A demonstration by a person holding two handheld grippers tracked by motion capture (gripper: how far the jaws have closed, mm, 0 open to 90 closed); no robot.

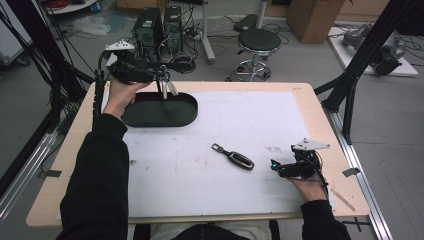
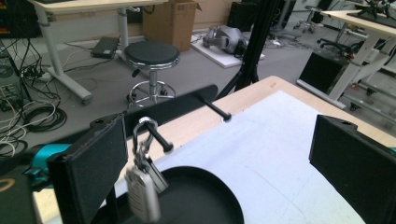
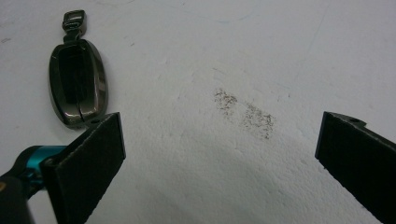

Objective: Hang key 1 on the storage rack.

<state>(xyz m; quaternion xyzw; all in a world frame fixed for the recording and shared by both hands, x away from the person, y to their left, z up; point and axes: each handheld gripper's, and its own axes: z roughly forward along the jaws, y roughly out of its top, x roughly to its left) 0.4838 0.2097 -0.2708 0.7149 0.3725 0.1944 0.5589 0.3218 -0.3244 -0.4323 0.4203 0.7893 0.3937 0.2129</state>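
My left gripper [image 1: 162,72] hovers over the back rim of a black oval tray [image 1: 150,120] at the table's far left. Its jaws stand wide apart in the left gripper view [image 2: 219,158]. A bunch of silver keys on a ring [image 2: 142,186] hangs beside the left jaw's inner face, above the tray [image 2: 205,196]; whether it still clings to the jaw I cannot tell. From above, the keys [image 1: 166,88] dangle over the tray. My right gripper [image 1: 274,165] rests open on the white mat at the right [image 3: 219,158]. A dark key fob [image 1: 235,157] lies left of it [image 3: 77,84].
A white mat [image 1: 225,125] covers most of the wooden table [image 1: 310,105]. A black stool [image 1: 258,42] and computer towers [image 1: 159,25] stand on the floor beyond the far edge. Black frame posts [image 1: 350,85] rise at the right.
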